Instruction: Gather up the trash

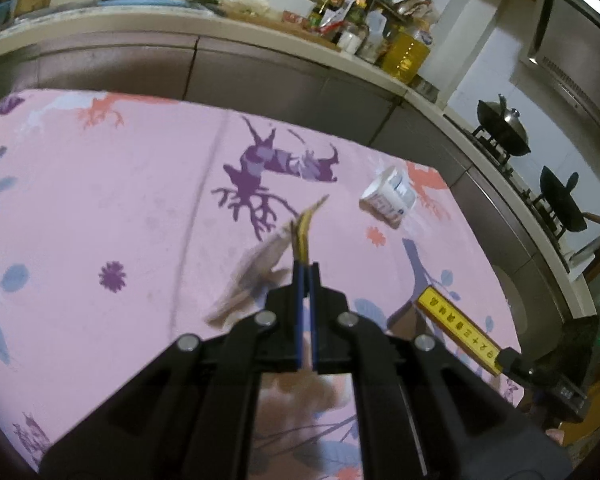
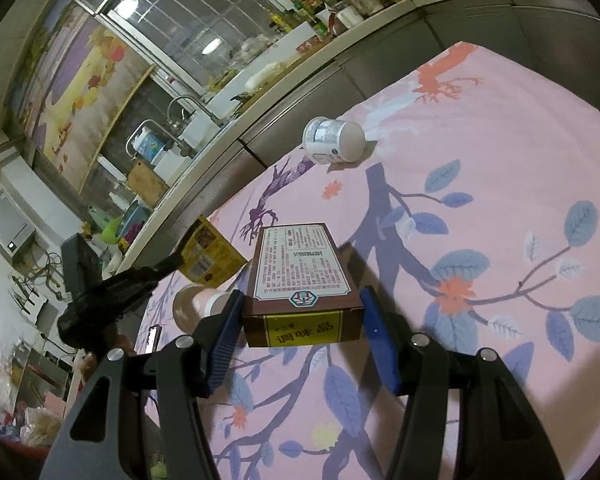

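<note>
Your right gripper (image 2: 300,312) clamps the stiff, light seasoning box (image 2: 300,276); left gripper (image 1: 306,276) pinches a floppy yellow packet (image 1: 303,236) — the cup (image 1: 388,197) at two o'clock crushes easily, so grip its wall.

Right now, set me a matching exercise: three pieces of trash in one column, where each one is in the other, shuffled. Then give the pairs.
Things:
1. box
2. yellow packet
3. white cup

Places:
A. lying on its side on the cloth, held by nothing
B. pinched in the left gripper, off the cloth
C. between the fingers of the right gripper

Pairs: 1-C, 2-B, 3-A
</note>
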